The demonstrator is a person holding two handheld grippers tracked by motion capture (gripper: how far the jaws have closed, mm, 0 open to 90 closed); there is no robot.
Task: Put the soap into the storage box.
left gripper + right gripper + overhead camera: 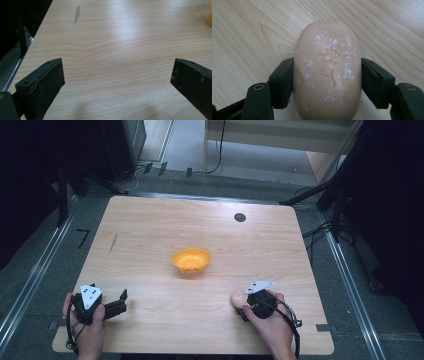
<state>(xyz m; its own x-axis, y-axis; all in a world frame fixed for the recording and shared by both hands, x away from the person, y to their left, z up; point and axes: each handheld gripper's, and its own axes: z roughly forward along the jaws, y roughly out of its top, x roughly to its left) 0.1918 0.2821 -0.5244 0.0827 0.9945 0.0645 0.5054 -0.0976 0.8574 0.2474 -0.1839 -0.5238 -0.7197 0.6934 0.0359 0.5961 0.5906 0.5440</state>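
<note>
Pale wood fills most of what I see: the table [150,245] takes up the middle of the high view, and near its centre sits an orange bowl [191,261]. Its inside looks orange throughout, with some faint specks on the bottom; I cannot tell whether anything lies in it. A sliver of the bowl [209,19] also shows at the right edge of the left gripper view, near the top.

My right gripper [243,305] sits at the lower right of the high view, with the hand wrapped round its body. Its jaws are clamped on the soap [236,299], a peach-coloured oval bar that pokes out to the left of the gripper there. In the right gripper view the soap [327,70] stands in the centre of the frame, both black pads pressing flat against its left and right flanks. White flecks and a faint stamped mark show on its top face. The wood lies right beneath it; I cannot tell whether the bar touches it. The soap is well apart from the bowl, lower and to the right in the high view.

My left gripper [120,302] is at the lower left of the high view, low over the table. Its jaws stand wide apart with bare wood between them, as the left gripper view shows. A grey streak [77,15] marks the wood at the upper left of that view.
</note>
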